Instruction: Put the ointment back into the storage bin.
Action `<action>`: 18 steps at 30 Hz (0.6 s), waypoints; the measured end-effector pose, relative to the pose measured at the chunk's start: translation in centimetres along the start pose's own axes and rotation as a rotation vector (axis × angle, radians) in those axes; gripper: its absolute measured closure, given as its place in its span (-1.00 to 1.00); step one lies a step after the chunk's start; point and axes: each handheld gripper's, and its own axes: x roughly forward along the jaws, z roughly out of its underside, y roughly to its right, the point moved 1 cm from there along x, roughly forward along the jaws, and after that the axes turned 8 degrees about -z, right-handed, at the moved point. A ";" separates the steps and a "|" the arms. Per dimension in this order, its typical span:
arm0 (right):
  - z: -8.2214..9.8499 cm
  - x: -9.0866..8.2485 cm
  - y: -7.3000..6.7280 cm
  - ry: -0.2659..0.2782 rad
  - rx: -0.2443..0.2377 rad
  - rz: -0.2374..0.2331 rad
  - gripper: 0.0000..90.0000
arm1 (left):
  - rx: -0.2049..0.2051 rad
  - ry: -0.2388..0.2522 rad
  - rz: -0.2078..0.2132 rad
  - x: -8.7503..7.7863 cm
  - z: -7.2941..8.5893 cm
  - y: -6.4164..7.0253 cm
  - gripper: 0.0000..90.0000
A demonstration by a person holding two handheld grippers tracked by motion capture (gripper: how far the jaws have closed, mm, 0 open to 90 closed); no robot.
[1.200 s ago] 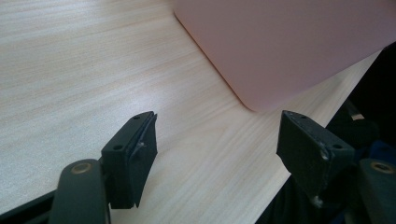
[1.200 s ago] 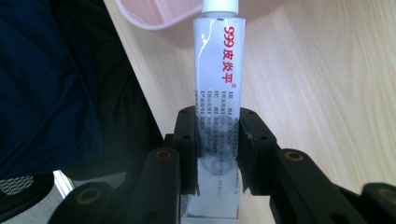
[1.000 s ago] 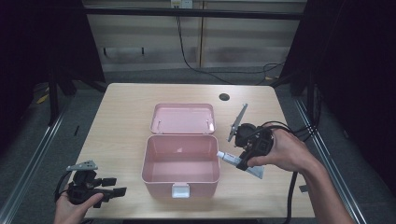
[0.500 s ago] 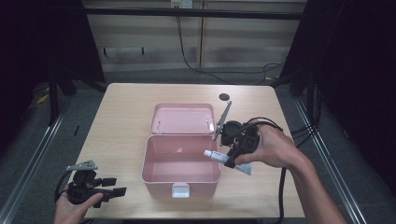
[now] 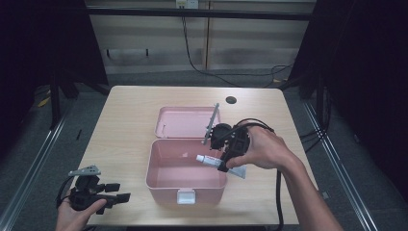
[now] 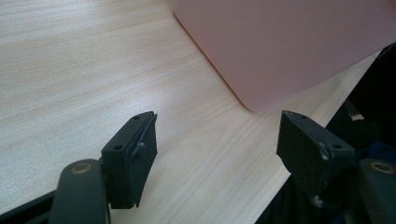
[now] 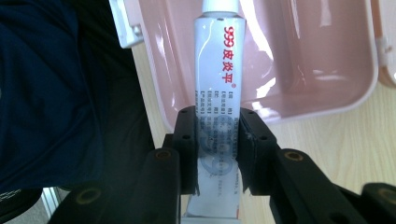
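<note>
Left hand-held gripper (image 5: pixel 115 192): we see it nearest, low at the front left corner of the tabletop (image 5: pixel 125 125), held in the person's left hand (image 5: pixel 77 214); its jaws stand wide apart with nothing between them, and in the left gripper view they frame bare wood with a rounded corner of the pink box ahead.
Pink box (image 5: pixel 185 187): it sits open at the middle of the tabletop, its white latch at the near wall and its lid (image 5: pixel 185 121) laid flat behind it.
Right hand-held gripper (image 5: pixel 222 166): we find it over the right rim of the box, gripped by the person's right hand (image 5: pixel 262 149); its jaws are closed on a tube.
Tube (image 7: pixel 220 70): white, with red and blue print; in the right gripper view its capped end reaches out over the box's hollow, while its flat tail sticks out behind the jaws.
Tabletop hole (image 5: pixel 231 100): a small dark round hole near the far edge.
</note>
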 end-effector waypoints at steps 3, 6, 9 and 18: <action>-0.7 0.3 -0.1 -0.005 -0.005 -0.003 0.59 | 0.001 0.000 0.002 0.0 0.0 -0.1 -0.36; -1.0 0.5 -0.1 -0.004 -0.002 -0.006 0.59 | -0.001 0.000 0.003 0.0 0.0 0.0 -0.36; -1.5 0.8 -0.1 -0.004 0.000 -0.009 0.59 | 0.002 0.003 0.004 0.0 0.0 0.1 -0.36; -2.9 1.6 0.0 0.008 -0.022 -0.014 0.59 | 0.001 0.001 0.003 0.0 0.0 0.0 -0.36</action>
